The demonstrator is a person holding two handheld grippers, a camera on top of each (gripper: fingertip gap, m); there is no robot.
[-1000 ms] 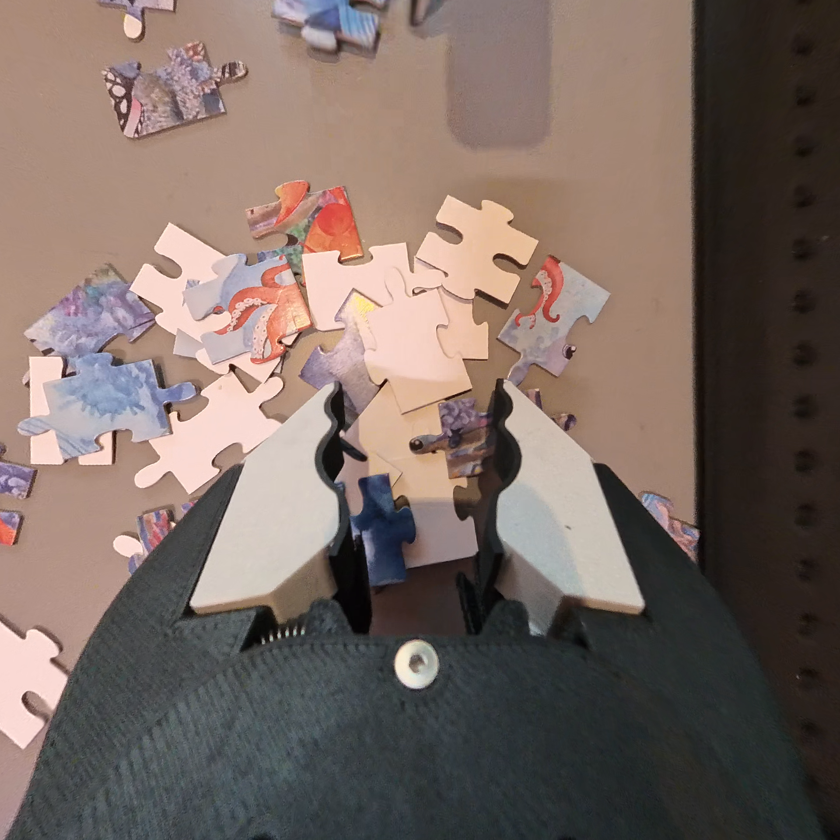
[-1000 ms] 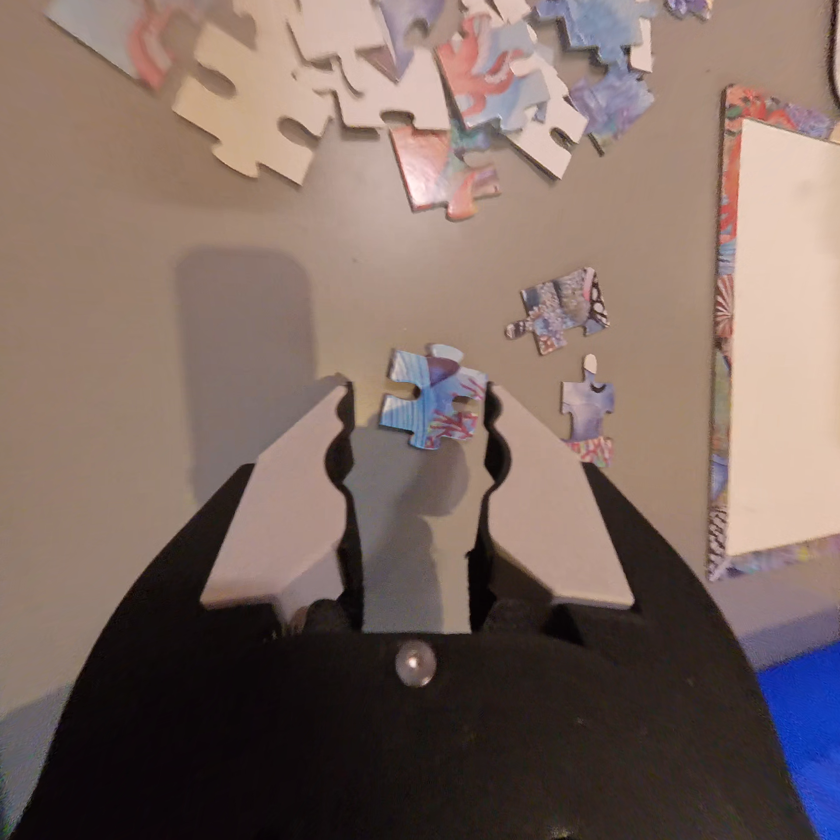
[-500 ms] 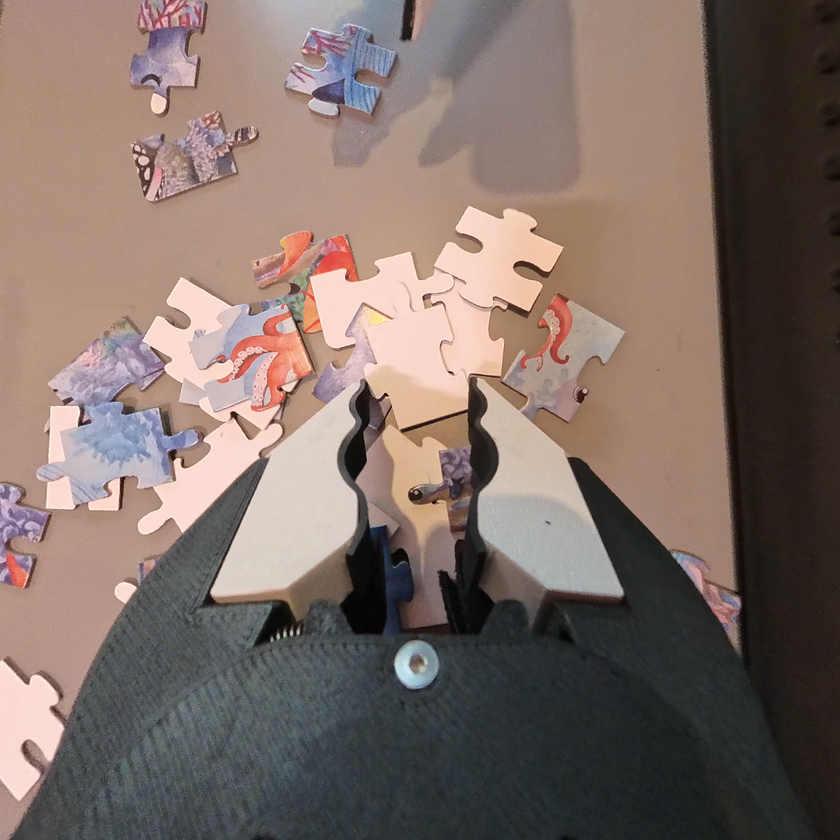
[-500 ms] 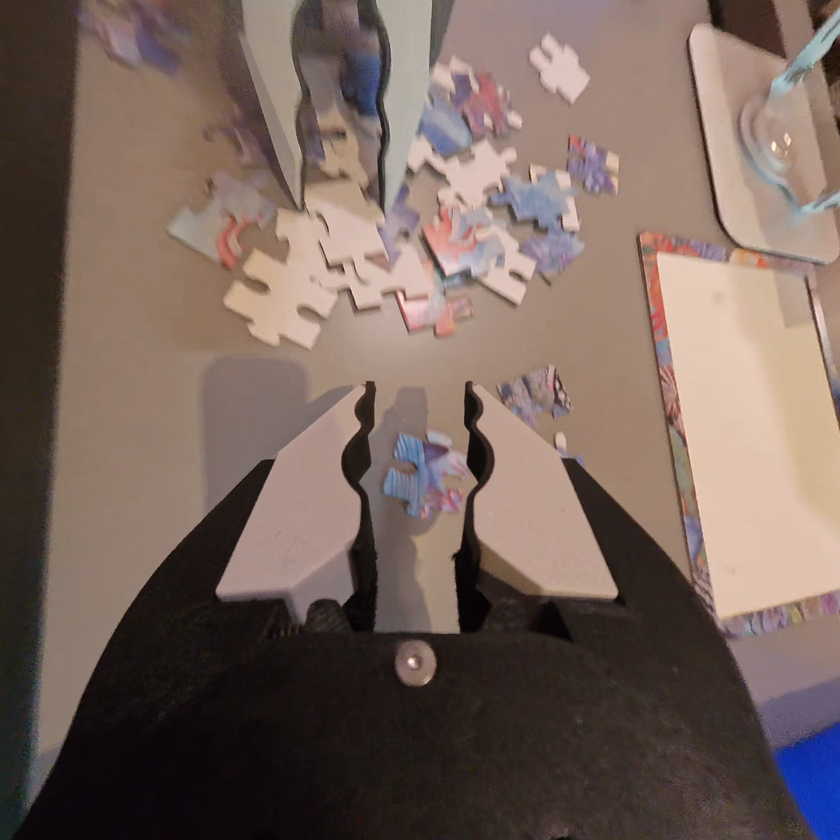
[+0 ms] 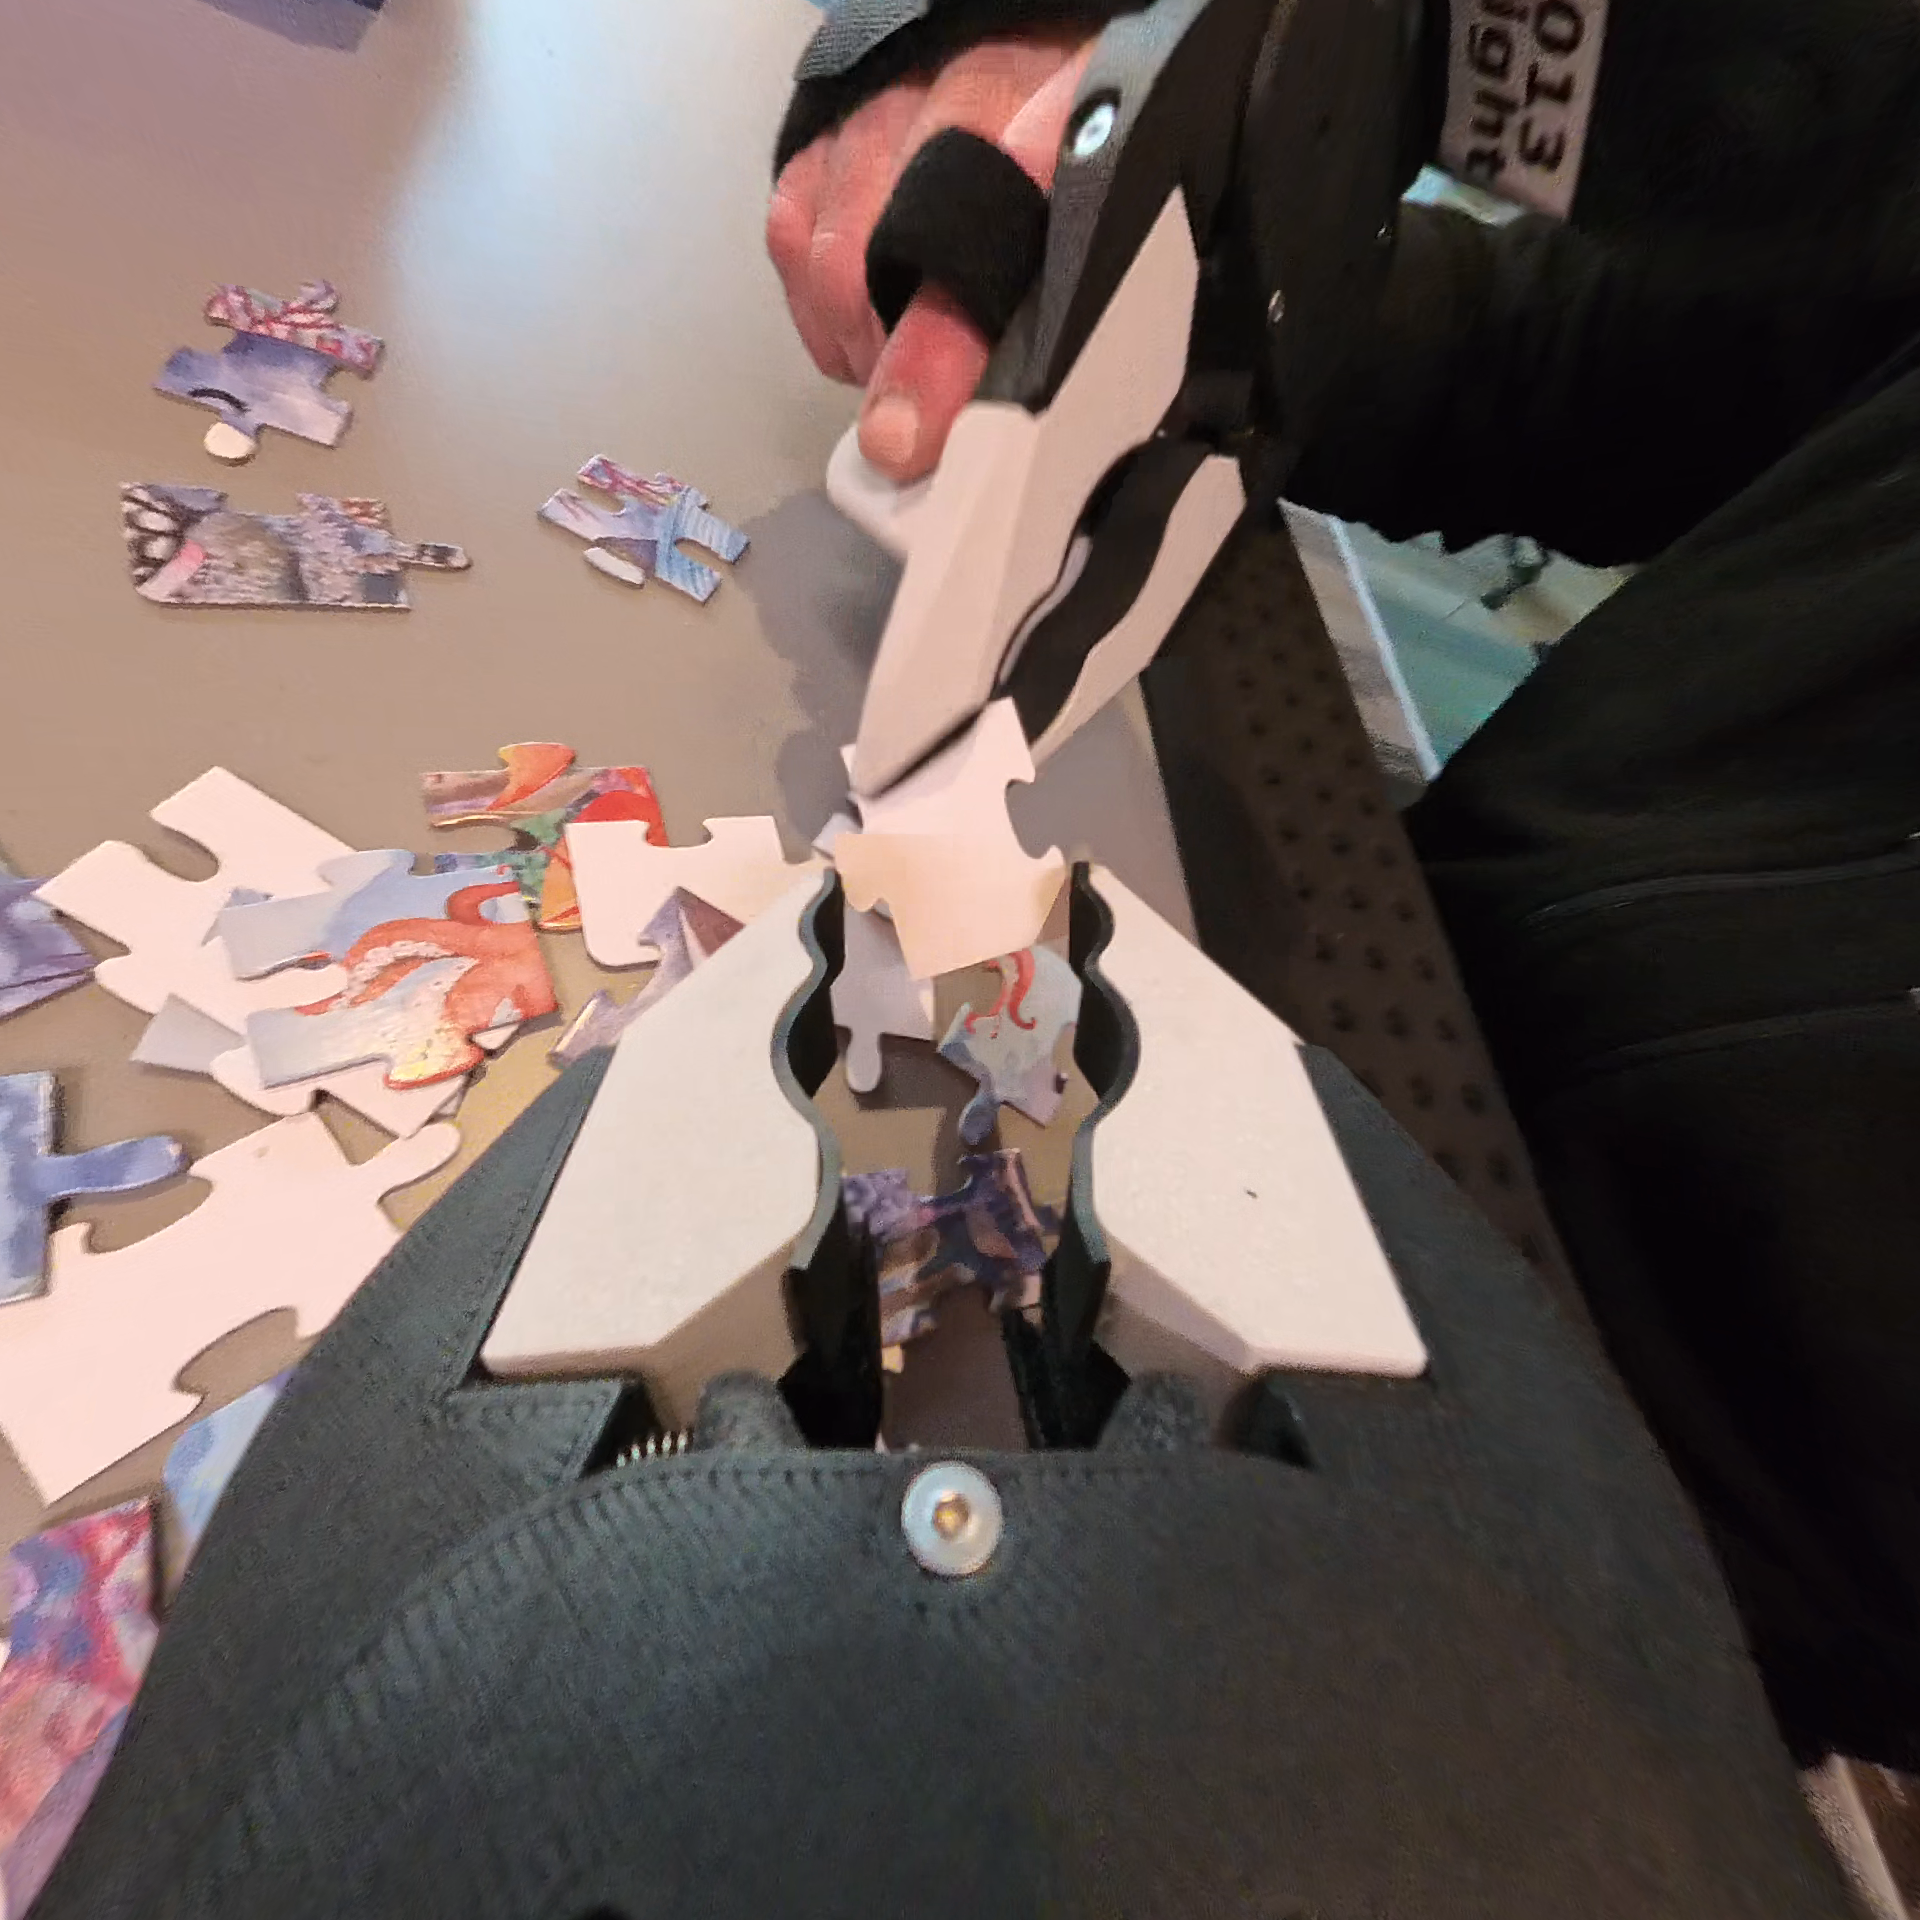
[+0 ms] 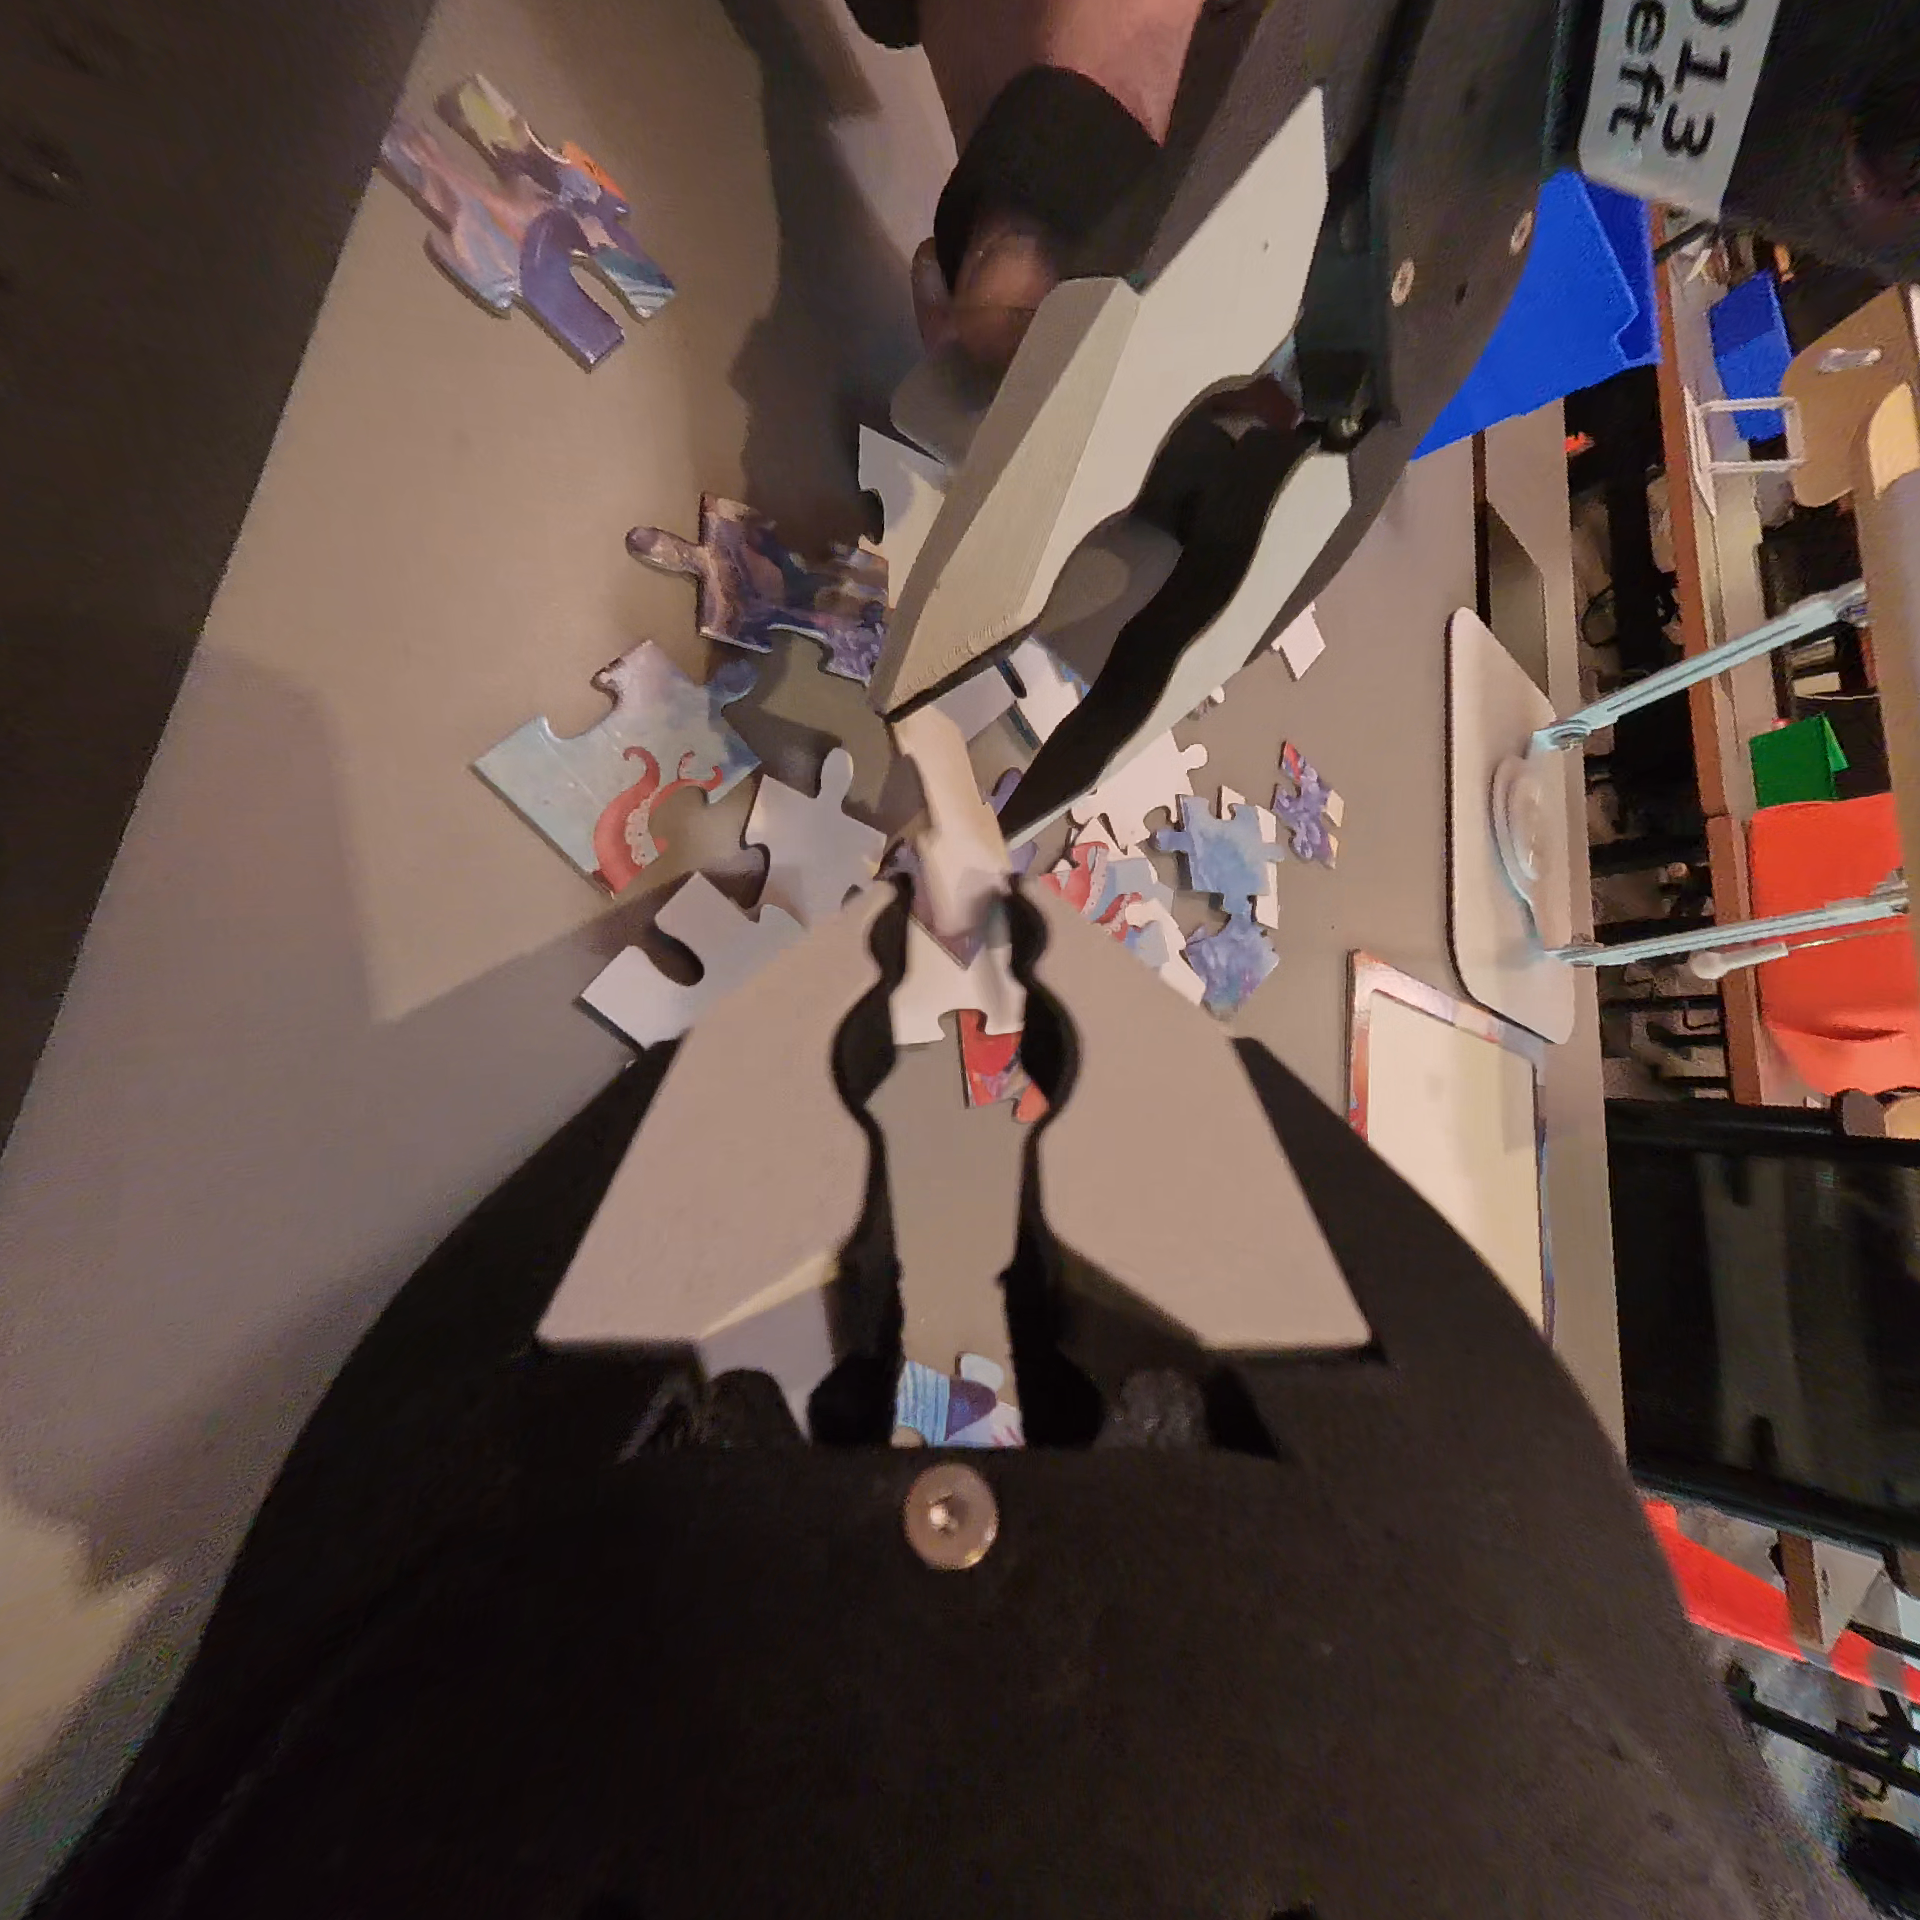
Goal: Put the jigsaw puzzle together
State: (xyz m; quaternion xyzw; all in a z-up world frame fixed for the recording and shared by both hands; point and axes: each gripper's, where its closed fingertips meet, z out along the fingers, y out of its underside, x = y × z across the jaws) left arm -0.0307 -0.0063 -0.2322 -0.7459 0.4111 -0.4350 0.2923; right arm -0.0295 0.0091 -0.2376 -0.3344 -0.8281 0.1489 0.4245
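Currently, a white face-down puzzle piece (image 5: 951,894) is lifted above the loose pile (image 5: 343,966) on the grey table (image 5: 520,260). Both grippers meet at it: right gripper (image 5: 940,758) clamps its far edge, left gripper (image 5: 951,894) pinches its near edge.

held piece (image 6: 951,831) face hidden.

Workshop or laboratory setting: beyond the grey table (image 6: 312,831), blue storage bins (image 6: 1558,301), an orange container (image 6: 1829,925) and wooden shelving (image 6: 1704,727) crowd the background.
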